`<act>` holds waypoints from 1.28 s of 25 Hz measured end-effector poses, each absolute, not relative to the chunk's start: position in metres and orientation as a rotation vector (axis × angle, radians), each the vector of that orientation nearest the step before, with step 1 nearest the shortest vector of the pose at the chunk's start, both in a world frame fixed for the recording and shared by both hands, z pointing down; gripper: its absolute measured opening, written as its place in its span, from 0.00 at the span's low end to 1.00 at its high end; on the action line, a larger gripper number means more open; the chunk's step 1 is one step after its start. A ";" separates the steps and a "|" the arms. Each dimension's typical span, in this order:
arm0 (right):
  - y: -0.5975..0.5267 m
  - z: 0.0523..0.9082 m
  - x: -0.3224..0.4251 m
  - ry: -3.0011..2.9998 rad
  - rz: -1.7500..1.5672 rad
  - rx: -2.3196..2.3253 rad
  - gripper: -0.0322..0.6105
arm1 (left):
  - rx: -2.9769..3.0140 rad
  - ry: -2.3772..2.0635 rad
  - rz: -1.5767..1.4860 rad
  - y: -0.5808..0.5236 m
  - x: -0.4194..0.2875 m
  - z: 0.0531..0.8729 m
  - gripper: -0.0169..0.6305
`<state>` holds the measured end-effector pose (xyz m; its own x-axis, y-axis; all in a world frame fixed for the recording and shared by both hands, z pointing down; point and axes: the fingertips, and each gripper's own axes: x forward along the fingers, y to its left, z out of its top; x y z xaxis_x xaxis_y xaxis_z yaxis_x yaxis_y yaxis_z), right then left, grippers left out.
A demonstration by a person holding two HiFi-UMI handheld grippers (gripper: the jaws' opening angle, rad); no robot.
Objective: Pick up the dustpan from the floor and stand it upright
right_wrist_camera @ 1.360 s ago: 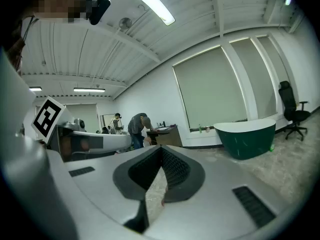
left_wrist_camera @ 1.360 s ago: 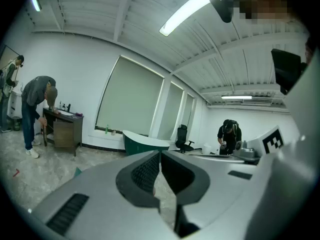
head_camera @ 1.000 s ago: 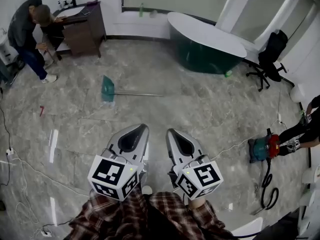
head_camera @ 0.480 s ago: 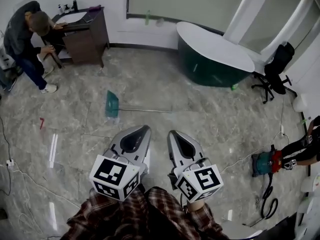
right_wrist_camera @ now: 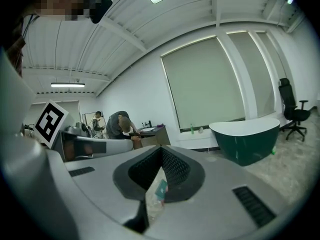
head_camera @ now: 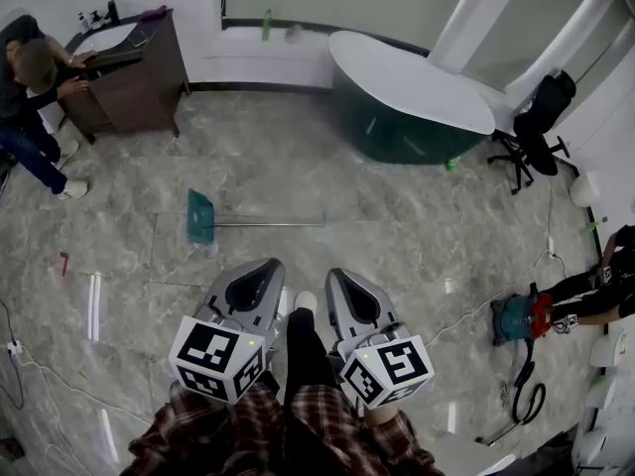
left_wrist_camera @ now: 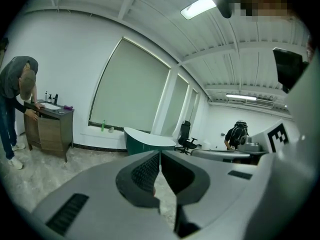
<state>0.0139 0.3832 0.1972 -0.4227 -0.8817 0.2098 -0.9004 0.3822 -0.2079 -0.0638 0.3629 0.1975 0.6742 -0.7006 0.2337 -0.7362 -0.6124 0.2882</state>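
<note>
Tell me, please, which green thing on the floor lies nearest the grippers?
The dustpan, lying flat ahead of the left gripper; the big green counter and the green-and-red machine sit farther away.

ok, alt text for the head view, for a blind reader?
A teal long-handled dustpan lies flat on the marble floor, ahead of the left tongs and right tongs, both shut and empty. Beyond it stand a green tub, a wooden cabinet with a person bent over it, and an office chair.
</note>
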 end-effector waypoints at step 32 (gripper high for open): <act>0.031 0.163 0.038 -2.710 0.339 1.411 0.07 | 2.502 -1.348 0.035 0.022 -0.032 0.157 0.06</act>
<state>0.0378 0.0309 0.1634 -0.5769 -0.8009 0.1604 -0.8157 0.5548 -0.1636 -0.0324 0.0221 0.1575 0.5596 -0.8129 0.1613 -0.8202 -0.5154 0.2481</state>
